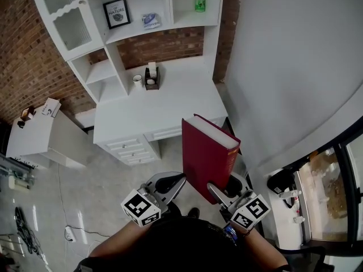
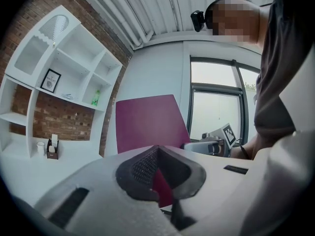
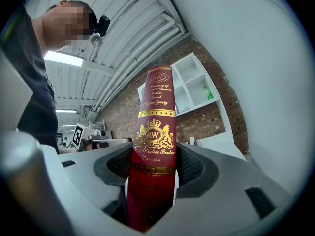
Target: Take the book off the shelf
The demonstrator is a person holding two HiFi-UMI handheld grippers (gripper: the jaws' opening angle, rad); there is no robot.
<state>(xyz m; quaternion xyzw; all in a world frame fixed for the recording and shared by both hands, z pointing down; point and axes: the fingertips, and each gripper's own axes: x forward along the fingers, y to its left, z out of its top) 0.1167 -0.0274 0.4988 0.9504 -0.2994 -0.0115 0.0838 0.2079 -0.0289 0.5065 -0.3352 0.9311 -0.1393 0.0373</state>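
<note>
L claw [image 2: 158, 178]: jaws almost together, only a thin red sliver btwn the dark pads. Looks like it's pinching the lower edge of the cover, so closed on the book, not gaping. Prob a steadying grip: a tall hardback held low would tip w/o a second hold.

Book [image 1: 205, 154] sits btwn the two claws, just R of the L claw and rising above both. It's upright, red cover flat toward the L claw, white page edge on top. It's in the air, touching neither shelf nor table.

R claw [image 3: 153, 168]: jaws wide apart, pads pressed on both sides of the gold-printed spine, near its lower end. Main load-bearing hold, I'd say; the spine is the stiffest part, so clamping there makes sense.

White shelf [image 1: 169, 4] is well beyond both claws & well apart from the book. White table [image 1: 170, 103] lies ahead of them too, under the shelf. Judging by that gap the book is already off the shelf; what's left is prob just setting it down somewhere
</note>
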